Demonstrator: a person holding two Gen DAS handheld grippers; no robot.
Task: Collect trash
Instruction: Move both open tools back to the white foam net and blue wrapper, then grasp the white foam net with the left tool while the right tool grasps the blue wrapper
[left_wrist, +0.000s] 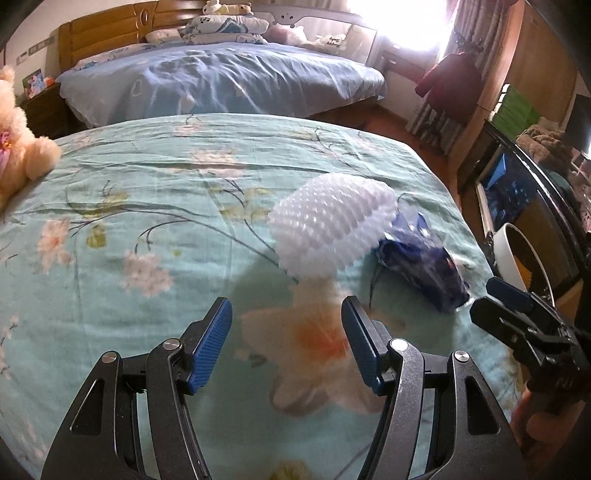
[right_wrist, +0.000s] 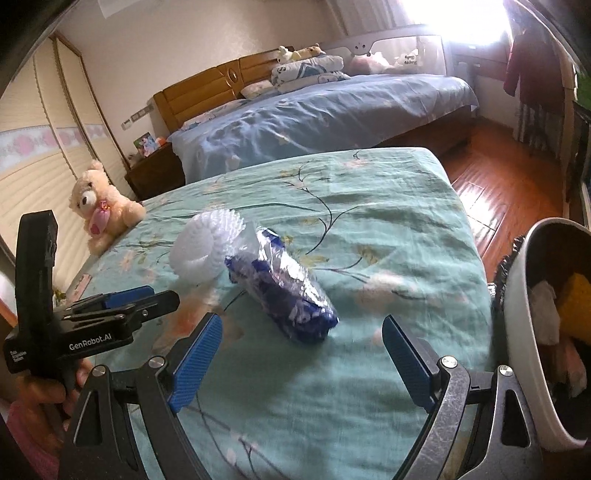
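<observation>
White foam net (left_wrist: 328, 225) and blue wrapper (right_wrist: 284, 291) lie touching on the bed (right_wrist: 388, 206); left claw (left_wrist: 286, 343) and right claw (right_wrist: 301, 365) hover spread, empty.

Foam net (right_wrist: 207, 247) touching wrapper (right_wrist: 284, 291) on bed (right_wrist: 388, 206), bin (right_wrist: 524, 332) beside its edge.

A home bedroom is shown. Two beds are seen: a near bed (right_wrist: 369, 206) covered in a teal floral sheet and a far bed (right_wrist: 332, 110) in blue bedding with a wooden headboard (right_wrist: 207, 88). A teddy bear (right_wrist: 99, 206), stacked pillows (right_wrist: 306, 70), a nightstand (right_wrist: 155, 173), a wardrobe (right_wrist: 40, 155), a curtained window and wooden flooring (right_wrist: 506, 177) are also visible.
</observation>
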